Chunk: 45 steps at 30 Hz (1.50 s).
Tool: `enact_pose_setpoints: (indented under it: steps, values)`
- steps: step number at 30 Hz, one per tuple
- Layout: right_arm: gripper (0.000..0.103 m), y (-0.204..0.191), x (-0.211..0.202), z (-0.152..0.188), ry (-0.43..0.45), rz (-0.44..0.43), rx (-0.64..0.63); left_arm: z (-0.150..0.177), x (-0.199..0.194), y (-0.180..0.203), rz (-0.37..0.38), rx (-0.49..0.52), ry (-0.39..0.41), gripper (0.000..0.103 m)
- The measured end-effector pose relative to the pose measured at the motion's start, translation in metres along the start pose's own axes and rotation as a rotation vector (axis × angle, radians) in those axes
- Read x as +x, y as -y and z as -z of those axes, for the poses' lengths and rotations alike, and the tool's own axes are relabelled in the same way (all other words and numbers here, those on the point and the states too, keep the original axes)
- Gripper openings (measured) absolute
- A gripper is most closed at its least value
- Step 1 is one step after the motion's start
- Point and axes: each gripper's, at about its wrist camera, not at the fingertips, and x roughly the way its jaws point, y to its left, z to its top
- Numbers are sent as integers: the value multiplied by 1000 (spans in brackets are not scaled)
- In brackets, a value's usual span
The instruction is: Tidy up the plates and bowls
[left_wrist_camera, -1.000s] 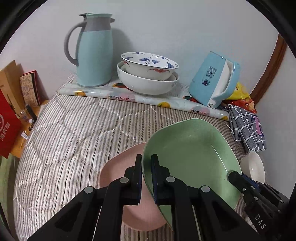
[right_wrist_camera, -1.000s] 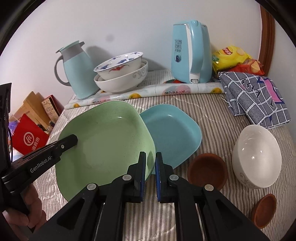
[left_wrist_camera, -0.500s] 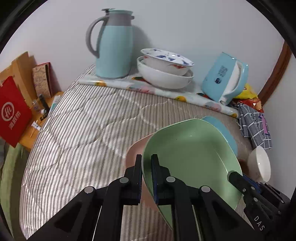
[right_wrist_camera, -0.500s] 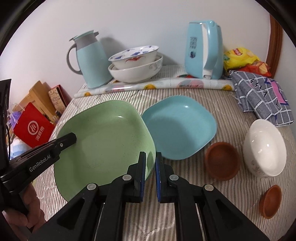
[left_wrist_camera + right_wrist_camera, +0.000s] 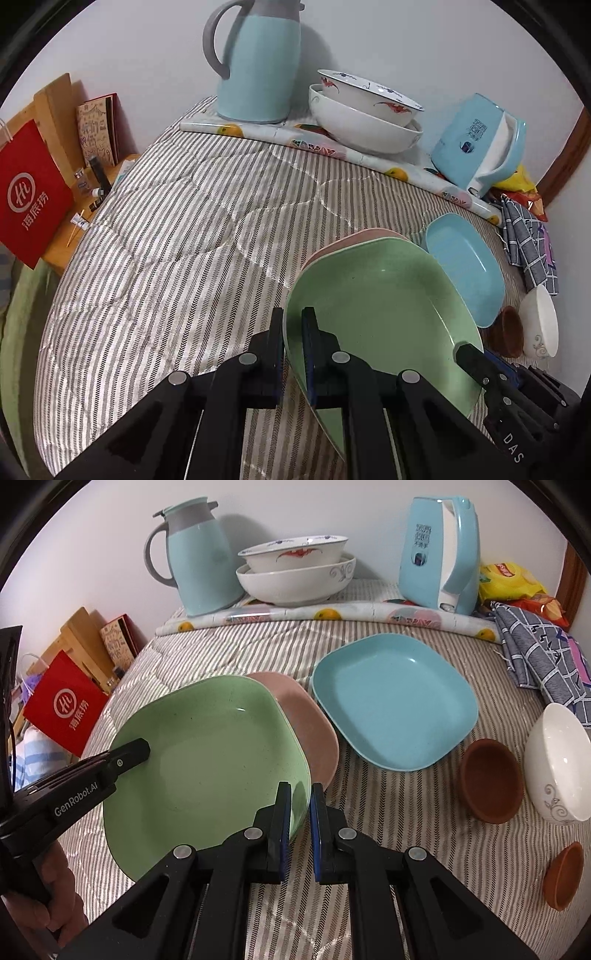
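On striped cloth, three plates, two brown cups

Three square plastic plates: green, pink, blue. Three white ceramic bowls. Two brown clay cups. Two pale-blue jugs.

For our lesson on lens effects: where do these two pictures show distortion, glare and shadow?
Left wrist view: the striped cover bulges, dark corners frame the picture, and the flask throws a soft shadow on the wall. Right wrist view: the same bulging, with a small glint on the green plate.
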Motion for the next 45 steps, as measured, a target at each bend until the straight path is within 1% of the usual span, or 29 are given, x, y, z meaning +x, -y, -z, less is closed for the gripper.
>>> enact_pose_setpoints:
  steps: [4, 8, 12, 20, 22, 27, 28, 29, 30, 32, 33, 34, 35, 37, 38, 40, 45]
  values:
    - [10, 0, 6, -5, 10, 28, -18, -2, 10, 5, -16, 14, -1, 9]
    - [10, -1, 11, -9, 21, 61, -36, -6, 18, 7, -14, 14, 1, 9]
    - [10, 0, 18, -14, 20, 53, -37, -8, 22, 7, -28, 17, 8, 9]
    - [10, 4, 28, -22, 35, 79, -46, -8, 34, 10, -23, 16, 9, 11]
    - [10, 6, 29, -25, 41, 78, -45, -9, 35, 12, -20, 24, 11, 13]
    - [10, 6, 30, -25, 48, 81, -52, -7, 42, 11, -8, 23, -14, 14]
    - [11, 7, 29, -24, 47, 77, -56, -7, 43, 11, -2, 23, -20, 17]
    - [13, 7, 29, -24, 46, 74, -57, -6, 44, 11, -12, 26, -33, 24]
    - [15, 8, 27, -23, 46, 72, -58, -6, 45, 10, -22, 25, -40, 27]
    - [27, 11, 23, -22, 54, 67, -50, -6, 43, 9, -41, 21, -44, 45]
    - [31, 13, 20, -22, 60, 59, -42, -6, 41, 8, -42, 19, -40, 48]
    - [37, 16, 16, -21, 66, 48, -33, -6, 39, 7, -41, 19, -31, 51]
    - [41, 18, 13, -21, 73, 41, -26, -6, 36, 6, -43, 18, -24, 51]
    - [43, 24, 5, -21, 85, 29, -6, -6, 29, 6, -45, 16, -14, 52]
    - [47, 26, 3, -22, 86, 31, 1, -7, 26, 5, -46, 12, -9, 52]
    - [52, 32, -4, -22, 96, 36, 16, -9, 20, 5, -42, 7, 3, 53]
    - [56, 53, -26, -20, 136, 63, 70, -12, 1, 9, -42, 10, 42, 54]
